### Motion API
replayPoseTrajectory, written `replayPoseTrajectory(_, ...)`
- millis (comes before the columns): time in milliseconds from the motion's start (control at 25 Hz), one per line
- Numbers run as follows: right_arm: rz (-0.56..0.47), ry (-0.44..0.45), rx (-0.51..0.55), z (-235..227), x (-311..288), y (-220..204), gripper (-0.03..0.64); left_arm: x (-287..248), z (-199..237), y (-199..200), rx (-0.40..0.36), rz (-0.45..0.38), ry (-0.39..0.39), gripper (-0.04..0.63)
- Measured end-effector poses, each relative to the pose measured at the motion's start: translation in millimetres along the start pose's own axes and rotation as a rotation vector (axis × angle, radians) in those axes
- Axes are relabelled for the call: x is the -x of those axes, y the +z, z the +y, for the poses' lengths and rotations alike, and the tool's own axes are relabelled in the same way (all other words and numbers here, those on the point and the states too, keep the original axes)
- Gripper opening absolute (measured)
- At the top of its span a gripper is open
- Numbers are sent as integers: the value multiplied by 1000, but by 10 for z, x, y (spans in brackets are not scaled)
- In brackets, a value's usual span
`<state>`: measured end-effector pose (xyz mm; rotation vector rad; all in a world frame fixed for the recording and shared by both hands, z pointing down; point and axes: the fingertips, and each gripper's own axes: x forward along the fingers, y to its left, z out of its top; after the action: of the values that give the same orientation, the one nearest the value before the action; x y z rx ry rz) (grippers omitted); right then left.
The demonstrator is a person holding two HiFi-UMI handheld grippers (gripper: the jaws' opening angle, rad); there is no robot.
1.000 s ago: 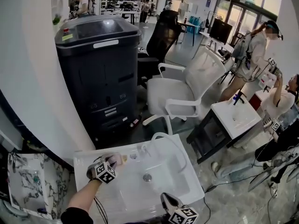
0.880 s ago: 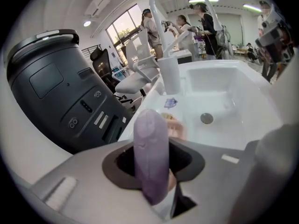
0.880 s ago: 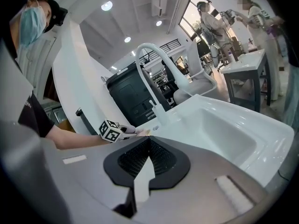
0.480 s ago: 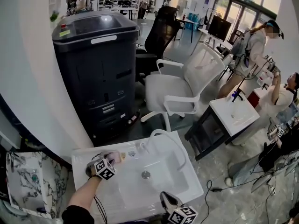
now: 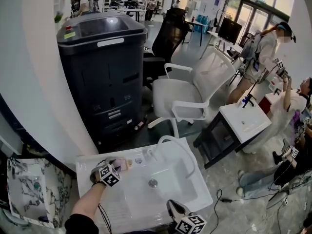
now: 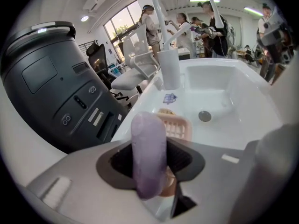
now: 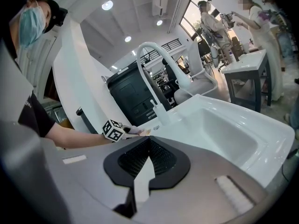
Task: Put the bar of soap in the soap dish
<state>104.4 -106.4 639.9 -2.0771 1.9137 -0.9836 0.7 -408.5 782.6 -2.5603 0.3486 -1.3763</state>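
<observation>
A pale purple bar of soap [image 6: 148,162] stands on edge between the pads of my left gripper [image 6: 150,141], which is shut on it. Just beyond the soap, the pink slatted soap dish [image 6: 181,126] sits on the white sink's ledge. In the head view, my left gripper [image 5: 113,166] hangs over the back left corner of the sink, by the soap dish [image 5: 124,164]. My right gripper [image 5: 176,210] rests at the sink's front edge. Its jaws [image 7: 148,146] are shut with nothing in them.
The white sink [image 5: 195,199] has a drain [image 5: 153,183] in its basin and a curved white faucet [image 5: 168,143] at the back. A dark grey machine [image 5: 105,77] and a white office chair [image 5: 190,99] stand behind it. Several people stand at the right.
</observation>
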Motion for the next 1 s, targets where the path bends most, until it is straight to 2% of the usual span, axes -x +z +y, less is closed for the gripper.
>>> replayPoseTrajectory(400, 3, 5, 9, 22, 13, 13, -8, 102, -67, 35, 5, -10, -49, 239)
replayPoseTrajectory(680, 3, 18, 13, 56, 13, 29, -8, 165, -89, 73, -5, -13, -51, 241)
replayPoseTrajectory(840, 5, 26, 19, 35, 43, 13, -8, 229, -80, 100, -17, -18, -27, 241)
replayPoseTrajectory(1000, 13, 43, 25, 41, 56, 21, -8, 349, -3, 172, -38, -48, 40, 239)
